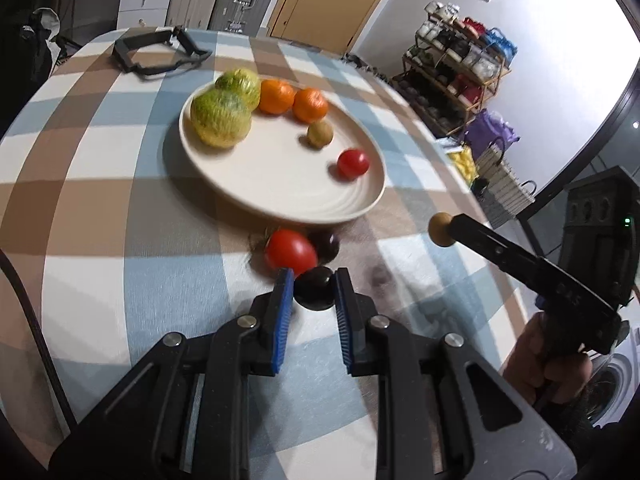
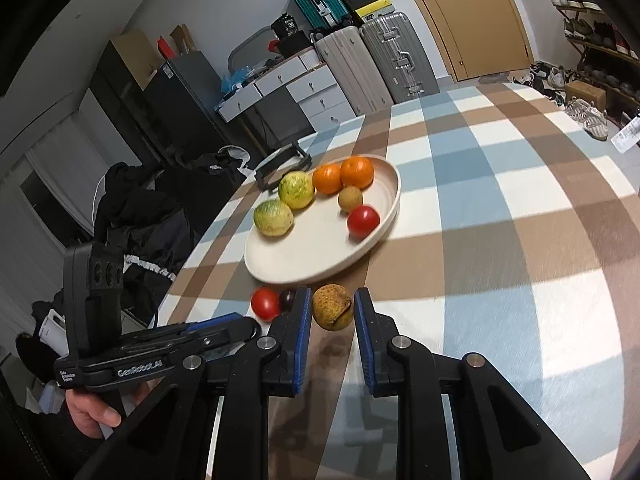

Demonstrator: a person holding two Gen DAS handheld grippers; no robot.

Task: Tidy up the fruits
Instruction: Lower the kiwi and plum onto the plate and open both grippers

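Observation:
A cream plate (image 1: 280, 192) (image 2: 328, 256) on the checked tablecloth holds two green-yellow citrus fruits (image 1: 220, 118), two oranges (image 1: 276, 96), a small brown fruit (image 1: 320, 134) and a red tomato (image 1: 353, 163). In front of the plate lie a red tomato (image 1: 290, 254) (image 2: 265, 302) and a dark plum (image 1: 326, 245) (image 2: 287, 299). My left gripper (image 1: 313, 282) is shut on a second dark plum (image 1: 314, 280). My right gripper (image 2: 332, 308) is shut on a brown longan-like fruit (image 2: 333, 307), which also shows in the left wrist view (image 1: 440, 229), held above the table.
A black folding stand (image 1: 156, 52) lies at the table's far end. Suitcases (image 2: 372, 60), drawers and a door stand behind. A shoe rack (image 1: 460, 64) and bags stand right of the table. A chair with dark clothes (image 2: 140, 216) is at its left.

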